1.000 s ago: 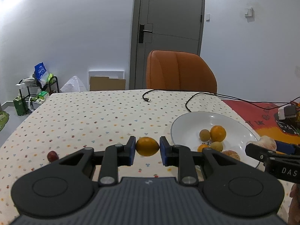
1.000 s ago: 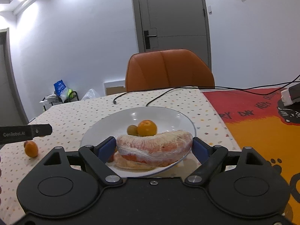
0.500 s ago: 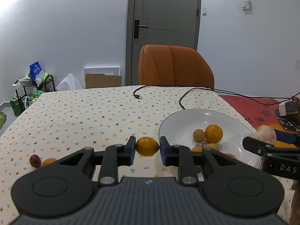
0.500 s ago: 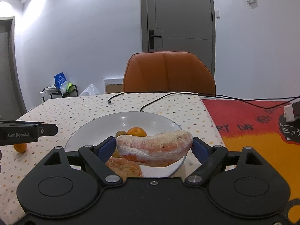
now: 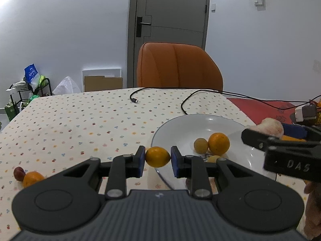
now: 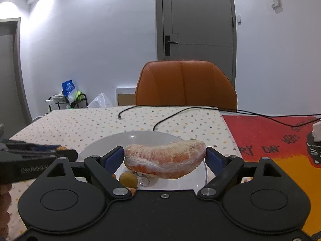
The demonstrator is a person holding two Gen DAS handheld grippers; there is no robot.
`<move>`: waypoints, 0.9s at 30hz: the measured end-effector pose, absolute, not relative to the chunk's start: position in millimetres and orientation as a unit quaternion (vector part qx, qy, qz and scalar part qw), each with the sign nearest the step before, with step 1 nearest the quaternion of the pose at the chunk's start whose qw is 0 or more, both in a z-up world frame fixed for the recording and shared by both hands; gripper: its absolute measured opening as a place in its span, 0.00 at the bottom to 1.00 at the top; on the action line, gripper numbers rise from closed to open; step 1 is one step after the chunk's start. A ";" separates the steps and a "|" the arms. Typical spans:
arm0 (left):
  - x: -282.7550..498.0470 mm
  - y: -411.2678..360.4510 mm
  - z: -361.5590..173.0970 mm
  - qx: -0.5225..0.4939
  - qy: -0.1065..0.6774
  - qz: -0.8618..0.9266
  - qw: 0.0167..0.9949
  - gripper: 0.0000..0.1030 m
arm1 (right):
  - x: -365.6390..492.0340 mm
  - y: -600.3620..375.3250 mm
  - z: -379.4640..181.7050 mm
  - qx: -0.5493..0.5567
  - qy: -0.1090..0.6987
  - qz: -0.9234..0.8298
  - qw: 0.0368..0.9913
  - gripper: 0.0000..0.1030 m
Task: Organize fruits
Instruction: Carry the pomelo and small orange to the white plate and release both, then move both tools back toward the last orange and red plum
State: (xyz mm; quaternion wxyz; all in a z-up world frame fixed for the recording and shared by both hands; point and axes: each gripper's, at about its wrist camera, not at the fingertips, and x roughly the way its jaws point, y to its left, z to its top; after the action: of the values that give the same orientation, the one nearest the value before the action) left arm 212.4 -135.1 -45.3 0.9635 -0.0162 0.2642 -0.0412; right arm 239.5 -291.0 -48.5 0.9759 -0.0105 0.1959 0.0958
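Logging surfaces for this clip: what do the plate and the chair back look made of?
Plate: likely glazed ceramic, white and glossy, with a bright light reflection near its centre. Chair back: probably leather or faux leather, smooth orange with stitched vertical seams and a soft sheen.

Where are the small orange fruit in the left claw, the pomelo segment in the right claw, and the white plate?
small orange fruit (image 5: 157, 156), left wrist view, middle of its front face.
pomelo segment (image 6: 165, 158), right wrist view, centre of its wrapped side.
white plate (image 5: 176, 128), left wrist view, bare inner surface near the far rim.
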 end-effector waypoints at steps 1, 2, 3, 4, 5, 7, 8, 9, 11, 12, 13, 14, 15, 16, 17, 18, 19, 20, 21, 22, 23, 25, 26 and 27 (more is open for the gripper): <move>213.6 -135.9 -45.1 -0.015 0.264 -0.042 0.964 0.25 | 240.7 -290.6 -51.5 -0.015 0.197 0.093 0.976 0.82; 214.4 -136.8 -44.9 -0.013 0.263 -0.043 0.964 0.25 | 241.5 -290.7 -53.9 -0.018 0.199 0.092 0.975 0.82; 215.3 -137.8 -44.8 -0.011 0.262 -0.044 0.964 0.25 | 243.1 -291.1 -55.7 -0.018 0.202 0.092 0.975 0.82; 216.8 -138.8 -44.9 -0.009 0.262 -0.044 0.964 0.25 | 244.5 -292.3 -57.1 -0.015 0.204 0.093 0.974 0.82; 218.3 -139.8 -45.3 -0.008 0.263 -0.044 0.964 0.25 | 245.5 -293.4 -58.5 -0.011 0.206 0.095 0.974 0.82; 221.9 -141.6 -46.4 -0.008 0.265 -0.044 0.963 0.25 | 245.0 -292.3 -60.2 -0.018 0.202 0.091 0.975 0.78; 223.8 -142.5 -46.8 -0.009 0.265 -0.044 0.963 0.25 | 243.2 -291.2 -59.8 -0.027 0.196 0.091 0.976 0.78; 224.6 -143.7 -47.2 -0.011 0.265 -0.044 0.963 0.25 | 241.4 -289.9 -59.2 -0.036 0.188 0.092 0.977 0.78; 226.3 -146.4 -47.4 -0.012 0.262 -0.049 0.964 0.26 | 240.7 -288.9 -59.0 -0.045 0.184 0.091 0.978 0.78; 226.7 -147.6 -48.0 -0.012 0.260 -0.050 0.964 0.28 | 240.6 -288.9 -58.9 -0.046 0.186 0.090 0.977 0.78; 226.9 -148.9 -48.2 -0.012 0.260 -0.048 0.964 0.29 | 240.4 -290.3 -59.4 -0.044 0.187 0.090 0.977 0.79; 226.7 -148.9 -48.7 -0.014 0.260 -0.047 0.964 0.29 | 239.9 -291.4 -59.1 -0.041 0.188 0.092 0.977 0.79; 226.8 -148.7 -48.9 -0.016 0.262 -0.046 0.964 0.29 | 239.6 -292.4 -59.2 -0.037 0.190 0.093 0.977 0.79; 226.4 -148.3 -49.5 -0.017 0.264 -0.045 0.963 0.29 | 239.9 -293.3 -59.5 -0.034 0.193 0.094 0.976 0.79; 225.7 -147.7 -49.7 -0.017 0.265 -0.044 0.963 0.29 | 240.1 -293.8 -59.5 -0.031 0.195 0.095 0.976 0.79; 225.0 -146.6 -49.4 -0.015 0.266 -0.043 0.963 0.29 | 240.1 -294.0 -59.5 -0.029 0.198 0.096 0.975 0.79; 224.0 -145.1 -49.1 -0.014 0.266 -0.041 0.963 0.29 | 240.3 -293.7 -60.2 -0.028 0.199 0.098 0.975 0.80; 222.5 -143.2 -48.5 -0.015 0.266 -0.038 0.963 0.29 | 240.3 -293.6 -60.4 -0.027 0.201 0.099 0.974 0.80; 220.7 -140.9 -47.7 -0.015 0.266 -0.036 0.963 0.30 | 240.5 -293.9 -61.0 -0.025 0.203 0.101 0.974 0.80; 218.5 -138.1 -46.6 -0.017 0.265 -0.033 0.964 0.30 | 241.1 -294.3 -61.9 -0.023 0.205 0.102 0.973 0.80; 215.9 -135.1 -45.6 -0.019 0.264 -0.031 0.964 0.32 | 241.9 -294.8 -62.5 -0.019 0.207 0.102 0.973 0.80; 211.1 -129.8 -43.8 -0.021 0.263 -0.027 0.964 0.35 | 243.4 -295.4 -64.2 -0.014 0.214 0.100 0.972 0.80; 208.1 -127.0 -43.1 -0.022 0.262 -0.024 0.965 0.36 | 243.8 -295.8 -65.1 -0.010 0.216 0.100 0.971 0.80; 205.4 -124.5 -42.6 -0.023 0.261 -0.022 0.965 0.37 | 243.9 -296.1 -65.2 -0.005 0.219 0.101 0.970 0.80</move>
State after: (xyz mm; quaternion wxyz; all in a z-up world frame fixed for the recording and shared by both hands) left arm 205.4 -124.5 -42.6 0.9647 -0.0225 0.2614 -0.0221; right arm 243.9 -296.1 -65.2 0.9705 -0.0054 0.2189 0.1013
